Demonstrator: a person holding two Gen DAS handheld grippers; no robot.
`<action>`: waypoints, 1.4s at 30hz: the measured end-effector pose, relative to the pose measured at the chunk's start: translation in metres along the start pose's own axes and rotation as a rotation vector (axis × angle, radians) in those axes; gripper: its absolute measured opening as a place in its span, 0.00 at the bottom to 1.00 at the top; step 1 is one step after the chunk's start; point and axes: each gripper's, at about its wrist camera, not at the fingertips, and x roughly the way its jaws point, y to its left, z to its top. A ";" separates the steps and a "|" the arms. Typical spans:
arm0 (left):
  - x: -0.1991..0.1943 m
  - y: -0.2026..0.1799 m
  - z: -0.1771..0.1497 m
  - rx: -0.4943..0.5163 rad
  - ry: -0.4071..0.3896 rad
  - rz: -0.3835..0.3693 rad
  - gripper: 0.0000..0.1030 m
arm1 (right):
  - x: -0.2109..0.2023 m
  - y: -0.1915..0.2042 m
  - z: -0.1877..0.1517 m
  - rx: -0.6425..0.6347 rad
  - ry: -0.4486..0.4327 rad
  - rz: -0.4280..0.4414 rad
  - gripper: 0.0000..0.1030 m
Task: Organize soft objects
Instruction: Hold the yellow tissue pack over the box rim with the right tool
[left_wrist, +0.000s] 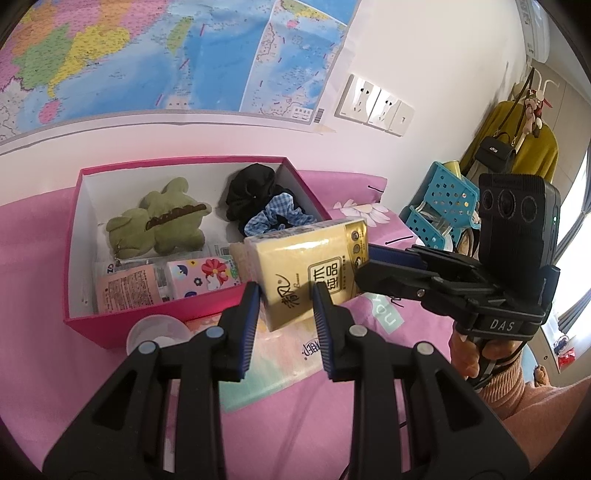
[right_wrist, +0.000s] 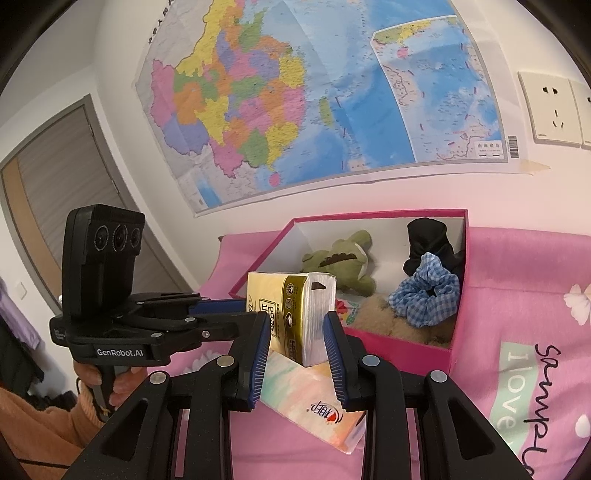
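Both grippers clamped one yellow tissue pack (left_wrist: 314, 273) from opposite sides, left gripper (left_wrist: 286, 314) and right gripper (right_wrist: 297, 345) sharing its soft bulk, apparently to carry it, raised at the near wall of the pink box (left_wrist: 147, 315), toward the plush frog (left_wrist: 162, 221) and scrunchies inside.

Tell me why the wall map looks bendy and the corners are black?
Left wrist view: the fisheye lens curves the wall map and darkens the corners; right wrist view: same curving, dark corners, pinkish glow above the pink box.
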 end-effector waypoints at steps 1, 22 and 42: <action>0.000 0.000 0.001 0.000 0.001 0.000 0.30 | 0.000 0.000 0.000 0.000 0.000 0.000 0.30; 0.012 0.005 0.010 -0.001 0.014 0.007 0.30 | 0.003 -0.007 0.006 0.013 -0.003 -0.005 0.30; 0.019 0.010 0.015 -0.006 0.028 0.010 0.30 | 0.012 -0.014 0.012 0.023 0.005 -0.015 0.30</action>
